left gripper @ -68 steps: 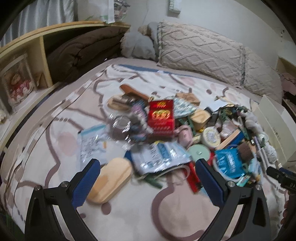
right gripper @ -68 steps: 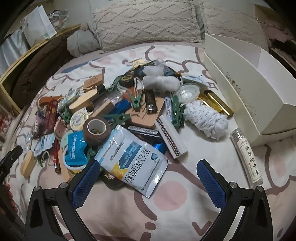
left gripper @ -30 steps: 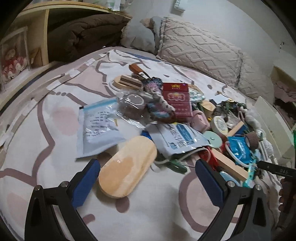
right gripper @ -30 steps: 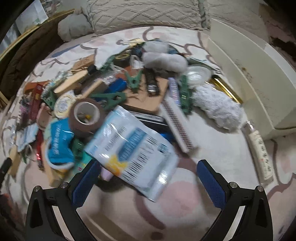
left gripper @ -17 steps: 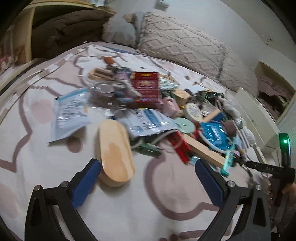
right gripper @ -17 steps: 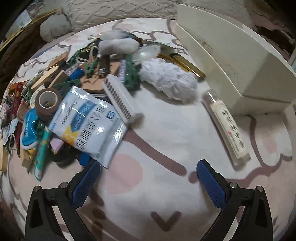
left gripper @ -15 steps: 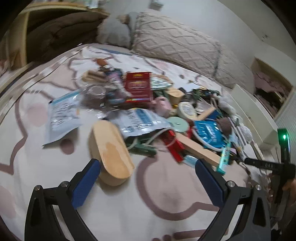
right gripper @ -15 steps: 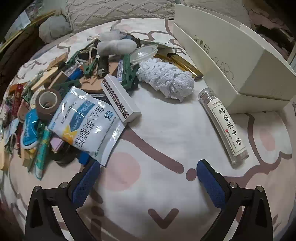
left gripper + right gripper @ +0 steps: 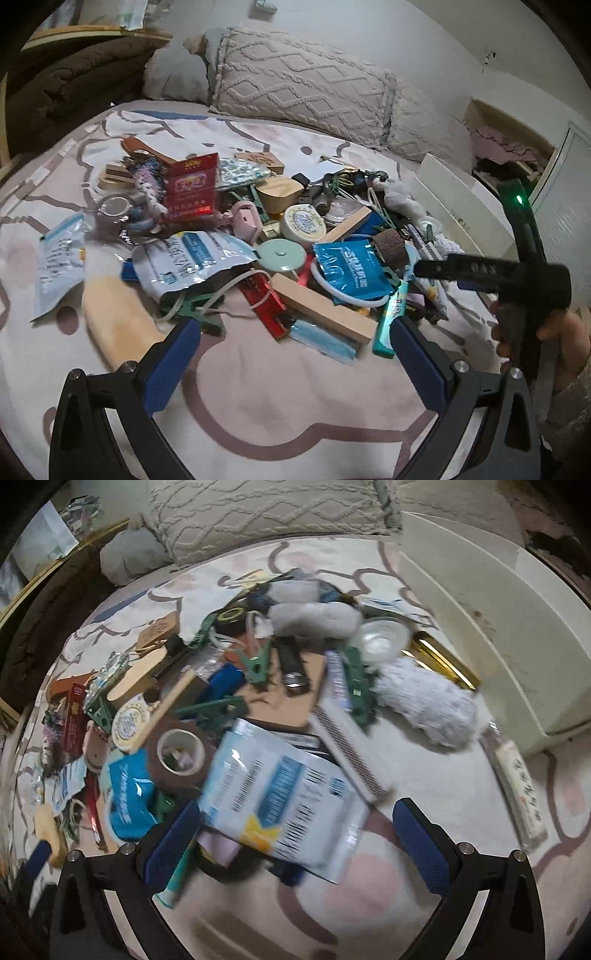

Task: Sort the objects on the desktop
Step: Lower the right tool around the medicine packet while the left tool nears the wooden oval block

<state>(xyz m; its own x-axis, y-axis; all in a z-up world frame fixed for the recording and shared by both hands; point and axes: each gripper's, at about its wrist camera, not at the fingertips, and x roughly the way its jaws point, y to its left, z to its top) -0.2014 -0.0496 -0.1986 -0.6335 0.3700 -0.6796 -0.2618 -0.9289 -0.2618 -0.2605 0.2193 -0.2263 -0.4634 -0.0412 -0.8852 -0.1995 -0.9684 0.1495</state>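
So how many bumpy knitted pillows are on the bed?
2. The big pillow lies across the far end of the bed. The smaller pillow sits beside it, nearer the white box. Others may be out of view.

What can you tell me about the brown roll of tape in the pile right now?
The brown tape roll is a wide ring of matte brown, cloth-like tape around a pale inner core. In the right wrist view it lies tilted with its hole facing up and small bits showing inside. It sits within the pile, against the blue packet and the edge of the white foil pouch. In the left wrist view it stands more on edge. Neither gripper touches it.
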